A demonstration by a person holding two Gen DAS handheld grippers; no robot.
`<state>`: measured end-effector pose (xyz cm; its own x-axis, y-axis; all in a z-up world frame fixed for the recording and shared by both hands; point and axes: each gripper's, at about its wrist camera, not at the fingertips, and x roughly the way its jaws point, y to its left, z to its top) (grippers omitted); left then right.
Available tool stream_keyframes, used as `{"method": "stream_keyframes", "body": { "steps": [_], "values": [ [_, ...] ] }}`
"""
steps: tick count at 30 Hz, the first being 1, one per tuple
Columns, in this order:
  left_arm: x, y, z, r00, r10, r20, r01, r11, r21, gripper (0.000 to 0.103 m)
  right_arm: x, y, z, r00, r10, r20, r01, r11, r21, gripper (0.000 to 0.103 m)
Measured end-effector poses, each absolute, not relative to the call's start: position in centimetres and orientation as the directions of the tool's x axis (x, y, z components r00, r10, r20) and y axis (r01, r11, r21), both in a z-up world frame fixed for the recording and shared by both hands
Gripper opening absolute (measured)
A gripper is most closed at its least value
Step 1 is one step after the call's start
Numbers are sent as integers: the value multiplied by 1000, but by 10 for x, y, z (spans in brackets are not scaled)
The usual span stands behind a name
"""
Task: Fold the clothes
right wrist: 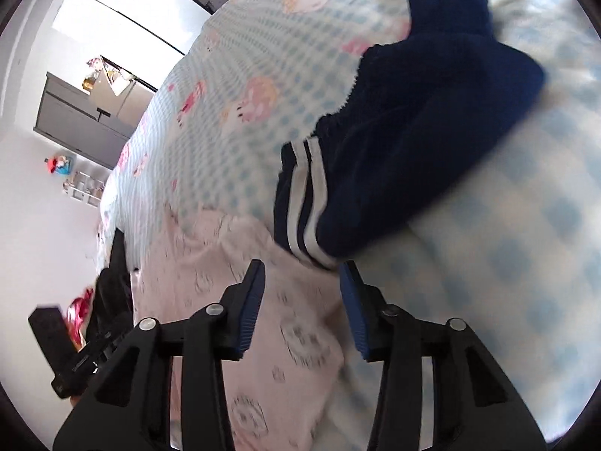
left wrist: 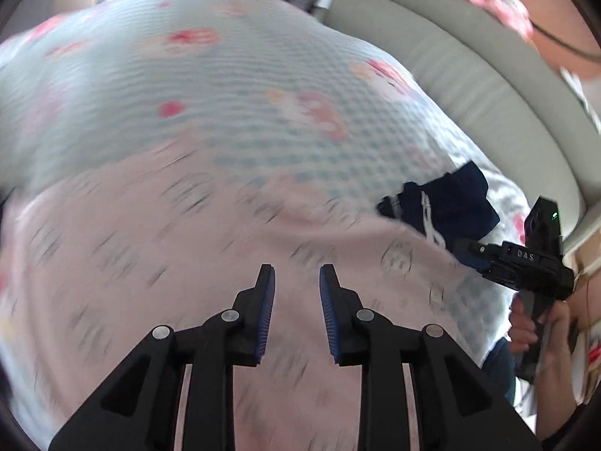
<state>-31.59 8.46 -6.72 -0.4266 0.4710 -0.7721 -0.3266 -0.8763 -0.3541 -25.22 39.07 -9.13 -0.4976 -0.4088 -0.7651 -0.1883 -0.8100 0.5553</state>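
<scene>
Two hand-held grippers hover over a pale pink printed garment (left wrist: 157, 300) spread on a bed. The left hand-held gripper (left wrist: 296, 282) stands with its jaws a narrow gap apart, nothing between the blue pads. The right hand-held gripper (right wrist: 302, 274) is parted somewhat wider and is likewise empty, its tips above the pink cloth just short of the striped cuff of a navy garment (right wrist: 424, 143) that lies bunched beside it, touching the pink piece's edge.

With neither gripper holding anything and the left view smeared by motion, the likely fault from here is a poor pinch: jaws closing on one layer only, or catching the bed's cover along with the garment, which would drag the fold crooked. The navy piece sits close enough to be snagged too.

The bed wears a blue-and-white checked cover (left wrist: 263, 86) printed with pink cartoon figures. Beyond it runs a padded grey headboard (left wrist: 450, 64); across the room stand a grey cabinet (right wrist: 75, 120) and a bright window (right wrist: 124, 30).
</scene>
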Motion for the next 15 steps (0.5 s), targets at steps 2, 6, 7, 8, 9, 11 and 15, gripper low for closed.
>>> {"method": "stream_keyframes", "body": {
  "steps": [2, 6, 7, 8, 9, 11, 15],
  "values": [
    [-347, 113, -75, -423, 460, -780, -351, -877, -327, 26, -261, 382, -93, -483, -420, -769, -167, -817, 551, 33],
    [-399, 141, -104, -421, 338, -842, -308, -926, -218, 46, -260, 361, -101, -438, -403, -804, -121, -860, 497, 33],
    [-407, 143, -111, -418, 305, -856, -300, -936, -187, 56, -257, 357, -105, -421, -414, -807, -118, -857, 501, 33],
    [-414, 145, -119, -410, 282, -868, -297, -940, -165, 58, -254, 353, -109, -403, -427, -809, -117, -853, 508, 33],
    [-418, 148, -125, -388, 282, -877, -307, -937, -165, 58, -252, 348, -115, -381, -445, -810, -111, -848, 518, 33],
    [-420, 151, -137, -340, 299, -892, -338, -923, -181, 57, -249, 335, -121, -334, -440, -834, -68, -871, 487, 33],
    [-403, 149, -136, -306, 355, -884, -405, -888, -217, 10, -246, 328, -119, -317, -435, -843, -34, -883, 468, 35]
  ]
}}
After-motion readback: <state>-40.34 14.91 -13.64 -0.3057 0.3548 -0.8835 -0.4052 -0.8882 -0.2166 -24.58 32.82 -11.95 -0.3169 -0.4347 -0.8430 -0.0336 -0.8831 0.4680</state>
